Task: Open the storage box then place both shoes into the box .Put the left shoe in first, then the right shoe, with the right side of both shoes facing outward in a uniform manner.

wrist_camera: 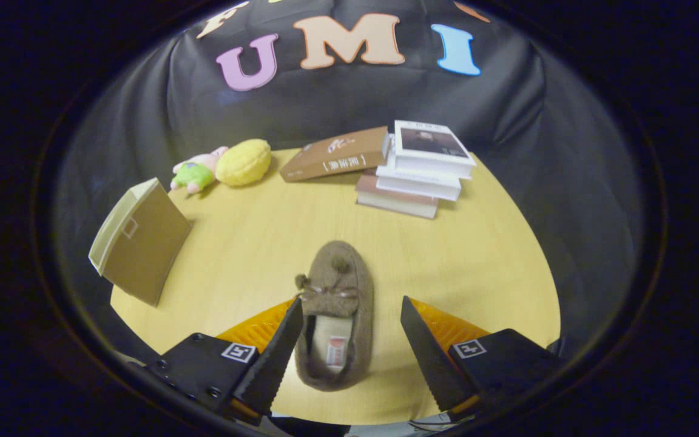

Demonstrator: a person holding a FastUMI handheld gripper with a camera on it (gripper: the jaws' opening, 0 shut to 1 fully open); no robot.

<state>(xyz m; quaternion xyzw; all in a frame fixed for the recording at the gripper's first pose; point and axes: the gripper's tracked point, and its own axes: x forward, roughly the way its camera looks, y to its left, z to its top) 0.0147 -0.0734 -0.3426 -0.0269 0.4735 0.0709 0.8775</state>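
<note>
Claw [352, 337] spread wide and gripping nothing, fingers straddling the heel half of a brown fuzzy moccasin slipper with a small bow [335, 315] lying flat on the yellow wooden table [477, 261]. Beige fabric storage box [140, 240] well off to the slipper's left, by the table edge, apparently tipped on its side; open or not, hard to tell. Probably a shoe pick-up just starting, packing not yet done
</note>
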